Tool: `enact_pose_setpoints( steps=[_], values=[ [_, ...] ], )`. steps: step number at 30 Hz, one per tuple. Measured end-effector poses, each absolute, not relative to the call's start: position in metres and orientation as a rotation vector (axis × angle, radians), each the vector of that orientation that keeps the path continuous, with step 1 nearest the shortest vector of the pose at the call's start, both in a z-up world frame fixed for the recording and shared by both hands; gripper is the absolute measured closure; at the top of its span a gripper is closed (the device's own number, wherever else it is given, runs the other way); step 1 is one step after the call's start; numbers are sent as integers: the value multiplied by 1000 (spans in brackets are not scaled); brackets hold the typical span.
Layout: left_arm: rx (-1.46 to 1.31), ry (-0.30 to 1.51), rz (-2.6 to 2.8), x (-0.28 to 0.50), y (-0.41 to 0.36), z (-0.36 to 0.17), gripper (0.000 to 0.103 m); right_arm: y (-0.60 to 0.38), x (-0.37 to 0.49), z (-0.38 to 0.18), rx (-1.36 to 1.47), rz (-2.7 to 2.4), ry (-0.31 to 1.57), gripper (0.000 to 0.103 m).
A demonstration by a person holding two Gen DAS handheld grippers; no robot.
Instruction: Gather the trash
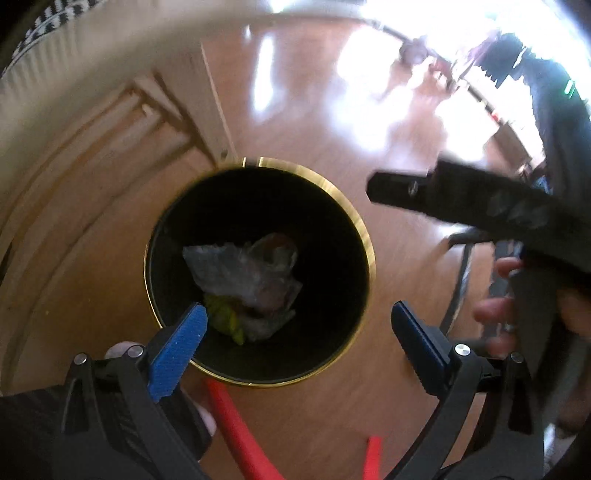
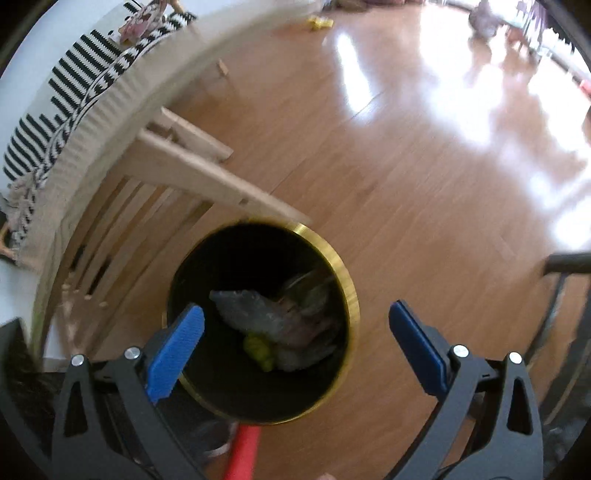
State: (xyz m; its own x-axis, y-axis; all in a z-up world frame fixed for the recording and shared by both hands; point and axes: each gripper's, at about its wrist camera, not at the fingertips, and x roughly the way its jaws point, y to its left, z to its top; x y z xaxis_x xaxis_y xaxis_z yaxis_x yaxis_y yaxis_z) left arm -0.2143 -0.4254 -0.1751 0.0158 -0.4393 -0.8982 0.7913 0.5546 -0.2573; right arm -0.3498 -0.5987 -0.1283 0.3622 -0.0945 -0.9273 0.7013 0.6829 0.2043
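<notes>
In the middle of both views sits a black trash bin [image 1: 258, 273] [image 2: 262, 317] with a gold rim, standing on the wooden floor [image 1: 295, 92] [image 2: 369, 166]. At its bottom lies the trash: a crumpled clear plastic wrapper [image 1: 251, 273] [image 2: 266, 314] and a yellow-green scrap [image 1: 225, 317] [image 2: 258, 350] just below it.

The left gripper [image 1: 295, 321] and the right gripper [image 2: 295, 325] both hang above the bin. Their blue fingers [image 1: 177, 354] [image 2: 173, 354] are spread wide, with nothing between them.

It looks like trash was just dropped in. Next, the grippers likely need to go find more trash on the floor.

Only the left view shows the right gripper [image 1: 461, 199] from the side, at the right of the frame, with a hand [image 1: 498, 310] around it. Only the right view shows a striped blanket [image 2: 74, 92] at the upper left and a small yellow thing [image 2: 319, 23] on the floor at the top.
</notes>
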Motion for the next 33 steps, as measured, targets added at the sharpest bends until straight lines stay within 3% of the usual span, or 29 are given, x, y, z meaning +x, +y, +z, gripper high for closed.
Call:
enact_pose_setpoints(
  steps=[7,14,18,23,29,33],
  values=[
    [132,939,-972,-166,-369,-46,6,-606,-345,-49,518,-655,858,6],
    [120,652,-558,-79,-251,47,6,-544,-234,22,376,-422,646,6],
    [143,625,-346,-40,-179,53,6,-499,-142,42,377,-246,610,6],
    [86,659,-157,3,-110,31,6,-421,-33,34,338,-132,709,6],
    [17,658,-64,29,-71,-3,6,-329,1,-2,209,-116,716,6],
    [-34,750,-112,45,-66,-23,6,-311,17,-20,156,-101,810,6]
  ],
)
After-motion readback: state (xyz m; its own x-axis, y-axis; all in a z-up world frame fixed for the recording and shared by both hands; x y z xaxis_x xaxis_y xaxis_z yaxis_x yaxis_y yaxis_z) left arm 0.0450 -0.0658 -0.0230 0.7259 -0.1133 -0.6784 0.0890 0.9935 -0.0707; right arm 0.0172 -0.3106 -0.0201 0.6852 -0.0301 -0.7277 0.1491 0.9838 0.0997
